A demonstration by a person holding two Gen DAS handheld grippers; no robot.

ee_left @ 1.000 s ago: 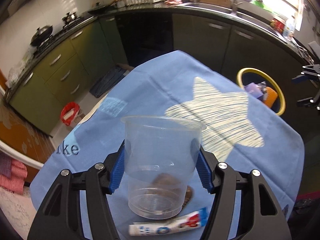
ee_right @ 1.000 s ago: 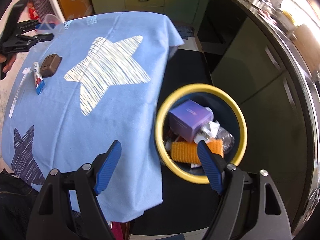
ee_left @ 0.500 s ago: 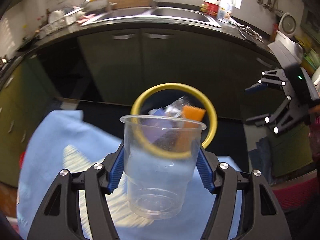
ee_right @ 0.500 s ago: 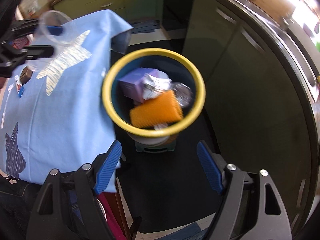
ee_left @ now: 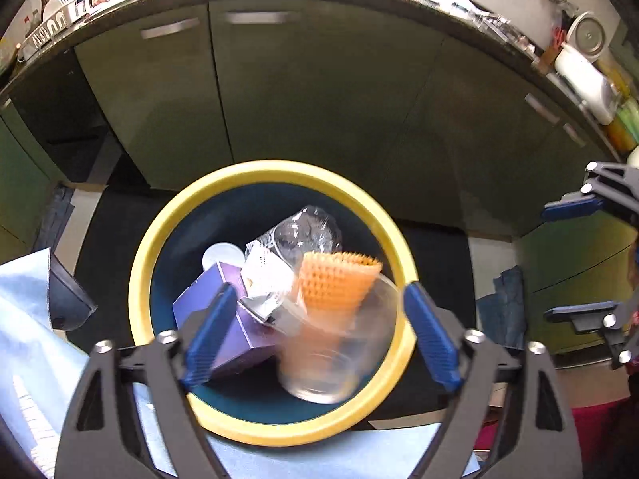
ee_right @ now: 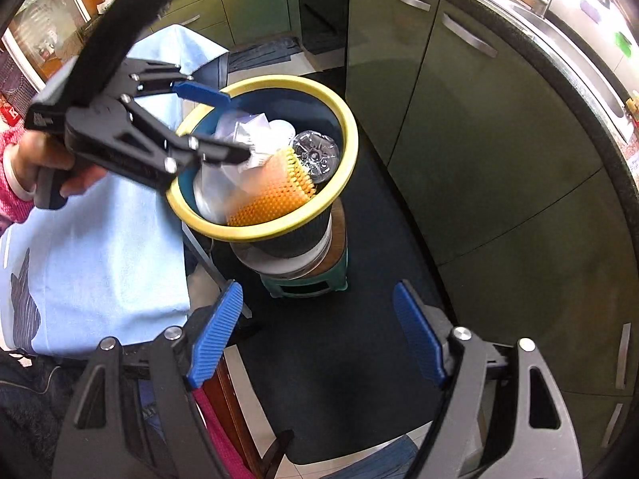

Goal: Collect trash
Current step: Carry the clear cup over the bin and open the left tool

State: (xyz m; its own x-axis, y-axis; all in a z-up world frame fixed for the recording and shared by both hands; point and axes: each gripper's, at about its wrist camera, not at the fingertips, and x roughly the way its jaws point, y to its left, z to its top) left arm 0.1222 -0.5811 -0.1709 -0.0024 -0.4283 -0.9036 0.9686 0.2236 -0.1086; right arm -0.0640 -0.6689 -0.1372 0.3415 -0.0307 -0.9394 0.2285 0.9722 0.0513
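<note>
The clear plastic cup (ee_left: 335, 351) is blurred and loose, tipping into the yellow-rimmed bin (ee_left: 255, 431); it also shows in the right wrist view (ee_right: 217, 195). My left gripper (ee_left: 315, 339) is open right above the bin's near side, touching nothing. The bin holds a purple box (ee_left: 223, 315), an orange mesh piece (ee_left: 335, 283) and a clear bottle (ee_left: 307, 235). My right gripper (ee_right: 315, 335) is open and empty, above the dark floor beside the bin (ee_right: 303, 223). It shows at the right of the left wrist view (ee_left: 579, 259).
The blue star cloth covers the table (ee_right: 104, 247) left of the bin. The bin stands on a small green stool (ee_right: 307, 287). Green cabinets (ee_left: 319, 92) run behind it. A dark mat (ee_right: 351, 359) covers the floor.
My left gripper carried the cup from over the table to above the bin, then opened and let it go. The right gripper drew back from the bin, still open.
</note>
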